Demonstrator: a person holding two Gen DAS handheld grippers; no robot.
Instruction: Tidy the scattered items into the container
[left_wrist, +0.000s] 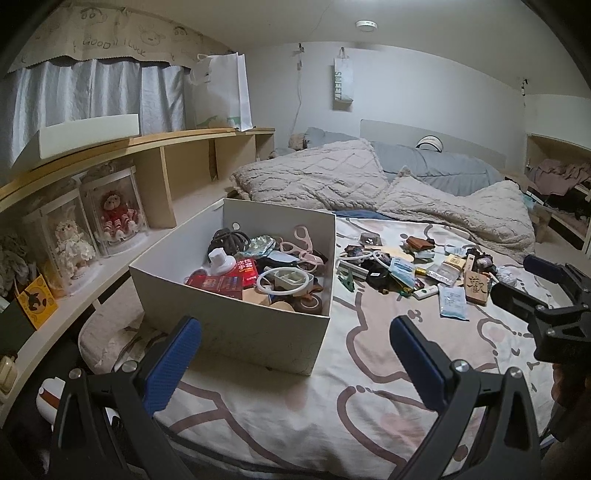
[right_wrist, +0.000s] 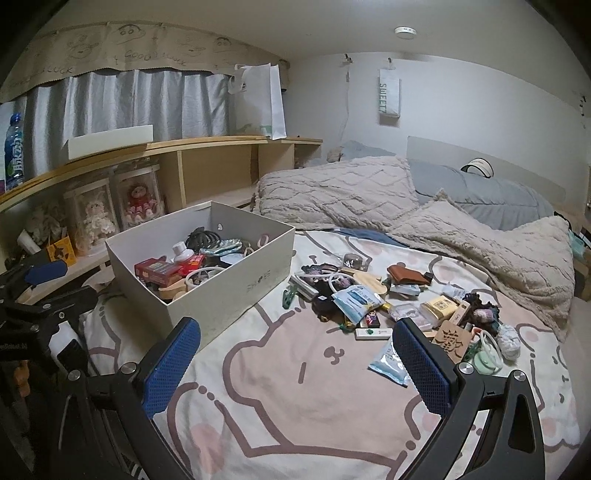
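A white cardboard box (left_wrist: 236, 332) (right_wrist: 229, 295) sits on the patterned bedsheet, partly filled with small items such as red packets and a white ring. To its right a heap of scattered items (left_wrist: 413, 269) (right_wrist: 388, 299) lies on the sheet: a wooden block with a black character (left_wrist: 476, 286) (right_wrist: 452, 338), a blue-white packet (left_wrist: 453, 302) (right_wrist: 388, 360), a brown wallet (right_wrist: 406, 275), a green clip (left_wrist: 347, 282). My left gripper (left_wrist: 295, 360) hovers open in front of the box, holding nothing. My right gripper (right_wrist: 295, 363) is open and empty, just short of the heap.
Rumpled beige blankets (left_wrist: 369, 181) and a grey duvet (right_wrist: 498, 195) cover the far half of the bed. A wooden shelf (left_wrist: 147, 173) along the left holds doll cases (left_wrist: 114, 210), a white tray and a paper bag (left_wrist: 229, 92). Bare sheet (right_wrist: 295, 387) lies near both grippers.
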